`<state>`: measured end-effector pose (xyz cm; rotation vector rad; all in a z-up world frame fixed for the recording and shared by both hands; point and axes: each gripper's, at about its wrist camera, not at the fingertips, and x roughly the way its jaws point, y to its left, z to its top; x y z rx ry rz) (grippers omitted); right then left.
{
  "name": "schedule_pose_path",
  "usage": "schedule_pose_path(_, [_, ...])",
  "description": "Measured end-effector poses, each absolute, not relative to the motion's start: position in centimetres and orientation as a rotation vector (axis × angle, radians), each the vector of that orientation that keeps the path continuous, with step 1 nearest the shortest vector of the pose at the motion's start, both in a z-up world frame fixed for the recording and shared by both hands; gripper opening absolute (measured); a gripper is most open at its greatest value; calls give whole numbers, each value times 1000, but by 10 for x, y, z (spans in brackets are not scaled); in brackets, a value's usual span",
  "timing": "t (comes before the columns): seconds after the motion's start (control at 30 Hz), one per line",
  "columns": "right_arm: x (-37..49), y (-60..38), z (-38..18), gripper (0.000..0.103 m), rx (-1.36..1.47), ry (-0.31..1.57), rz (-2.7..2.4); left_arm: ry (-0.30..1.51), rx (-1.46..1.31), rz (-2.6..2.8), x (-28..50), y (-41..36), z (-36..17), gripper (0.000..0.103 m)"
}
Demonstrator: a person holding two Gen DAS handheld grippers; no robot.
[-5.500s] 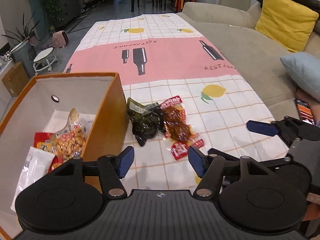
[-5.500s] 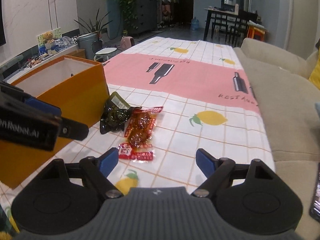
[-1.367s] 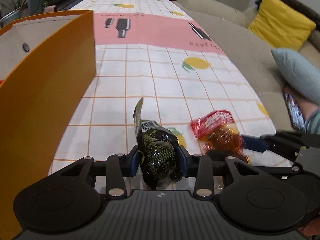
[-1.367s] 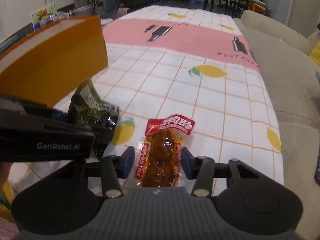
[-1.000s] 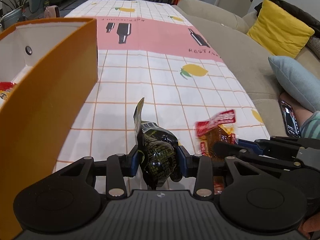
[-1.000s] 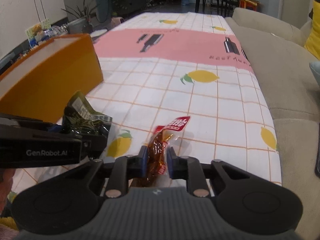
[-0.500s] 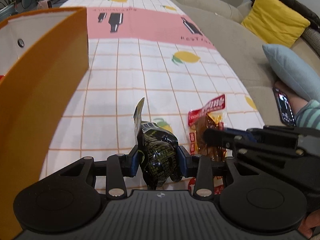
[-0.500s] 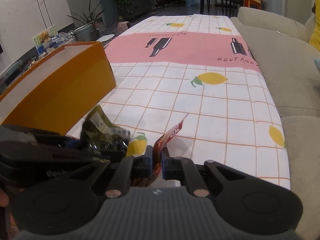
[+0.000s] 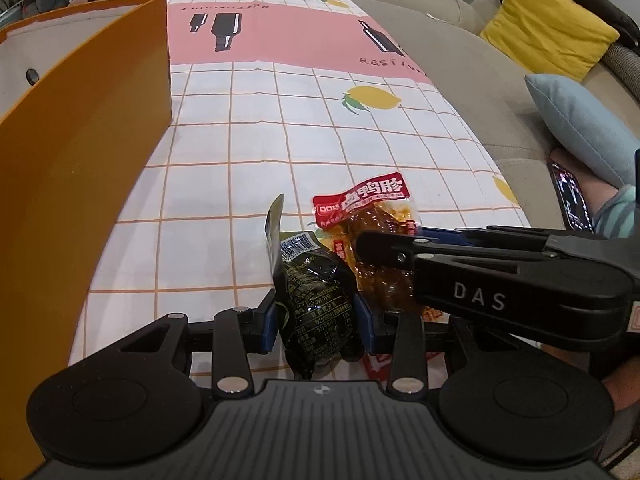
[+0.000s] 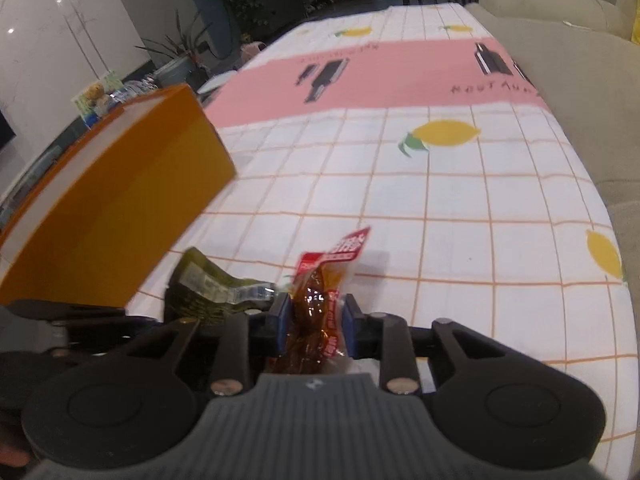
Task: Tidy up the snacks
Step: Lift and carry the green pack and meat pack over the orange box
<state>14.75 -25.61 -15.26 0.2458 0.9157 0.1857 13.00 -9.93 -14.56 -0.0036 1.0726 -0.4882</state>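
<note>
While both packets hang clear of the surface (image 9: pixel 280 128), the left claw (image 9: pixel 316 322) clamps the dark green snack packet (image 9: pixel 316 300) nearest the orange box (image 9: pixel 80 152) on its left; the right claw (image 10: pixel 314 328), jaws just eased wider, grips the red-labelled meat packet (image 10: pixel 320 300).

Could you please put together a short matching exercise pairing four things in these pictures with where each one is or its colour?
Things:
1. dark green snack packet
2. red-labelled snack packet
3. orange box
4. yellow cushion

Descriptions:
A. on the sofa
B. between the left gripper's pads
C. stands open on the tablecloth
D. between the right gripper's pads, whose jaws have just been opening

Pairs: 1-B, 2-D, 3-C, 4-A
</note>
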Motion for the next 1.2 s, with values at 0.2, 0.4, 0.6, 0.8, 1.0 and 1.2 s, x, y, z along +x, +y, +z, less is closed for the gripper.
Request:
schedule_pose_path(0.2, [146,-256,-146,12,256,901,199,1068,-28,-474,132,-95,-144,44])
schedule_pose_path(0.4, [135,-254,-123,4,232,840,190,1040,-70,-446,136,-87,-132,44])
schedule_pose_path(0.6, [131,-253,-111,4,199,833,158,1000,-75,-449,139,-87,-113,44])
schedule_pose_path(0.8, [127,-254,-95,4,183,831,137,971,-91,-431,148,-82,-83,44])
schedule_pose_path(1.0, [119,-247,-67,4,181,783,142,942,-71,-440,153,-75,-46,44])
schedule_pose_path(1.2, [108,-235,-33,4,194,705,171,894,-59,-469,152,-61,-11,44])
